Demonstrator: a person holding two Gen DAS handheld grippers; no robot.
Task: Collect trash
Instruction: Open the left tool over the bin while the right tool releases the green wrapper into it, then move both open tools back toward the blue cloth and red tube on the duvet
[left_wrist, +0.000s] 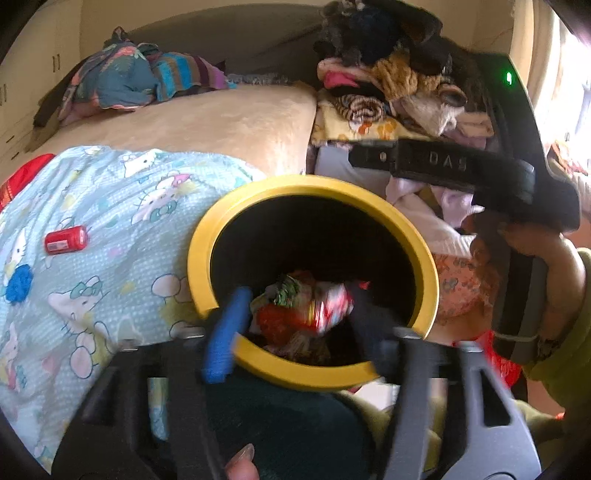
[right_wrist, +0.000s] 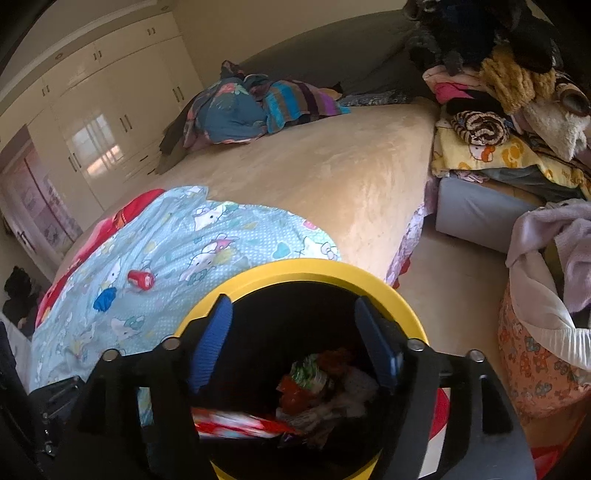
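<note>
A black bin with a yellow rim (left_wrist: 424, 254) stands by the bed and holds crumpled wrappers (left_wrist: 295, 314). My left gripper (left_wrist: 295, 321) is open over the bin mouth, a red and white wrapper (left_wrist: 330, 308) blurred between its fingers, loose. My right gripper (right_wrist: 295, 347) is open and empty over the same bin (right_wrist: 314, 267), with trash (right_wrist: 314, 384) and a red and white wrapper (right_wrist: 236, 424) below it. The right gripper's body also shows in the left wrist view (left_wrist: 491, 173). A red soda can (left_wrist: 66, 240) lies on the Hello Kitty blanket (left_wrist: 129, 221); it also shows in the right wrist view (right_wrist: 141, 279).
A blue crocheted piece (left_wrist: 16, 282) lies by the can. A heap of clothes (right_wrist: 240, 107) sits on the beige bed (right_wrist: 332, 173). Piled clothes and plush toys (right_wrist: 509, 81) fill the right. A patterned laundry basket (right_wrist: 535, 362) stands on the floor. Wardrobes (right_wrist: 110, 110) line the far wall.
</note>
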